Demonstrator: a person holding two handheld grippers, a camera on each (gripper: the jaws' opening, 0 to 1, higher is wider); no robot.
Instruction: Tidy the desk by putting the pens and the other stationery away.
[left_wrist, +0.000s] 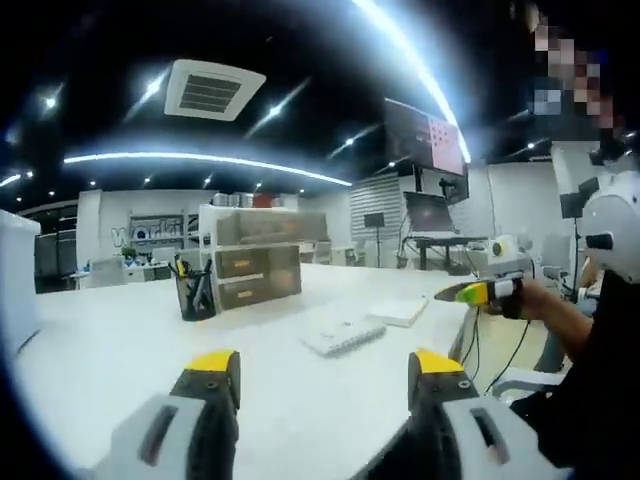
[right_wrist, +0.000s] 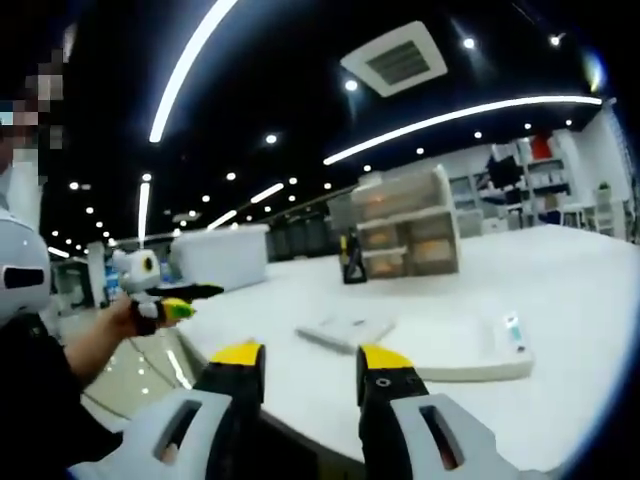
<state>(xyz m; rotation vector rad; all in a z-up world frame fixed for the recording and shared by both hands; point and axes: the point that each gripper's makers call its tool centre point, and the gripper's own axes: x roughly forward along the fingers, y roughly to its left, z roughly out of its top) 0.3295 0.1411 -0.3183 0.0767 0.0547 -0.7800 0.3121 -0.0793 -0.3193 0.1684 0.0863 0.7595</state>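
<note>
Both grippers hang just off the near edge of a big white desk (left_wrist: 120, 350), left gripper (left_wrist: 325, 375) and right gripper (right_wrist: 311, 368) each with jaws spread wide and nothing in them. Mid-desk lie a white notebook (left_wrist: 343, 333) and pad (right_wrist: 455, 350). Further back, a black pen cup (left_wrist: 194, 290) touches a drawer unit (left_wrist: 258, 262), under a dark ceiling with light strips.

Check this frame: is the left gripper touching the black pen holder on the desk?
Apart. In the left gripper view, the open left gripper hangs near the desk's front, with bare desktop between its tips and the pen holder.
</note>
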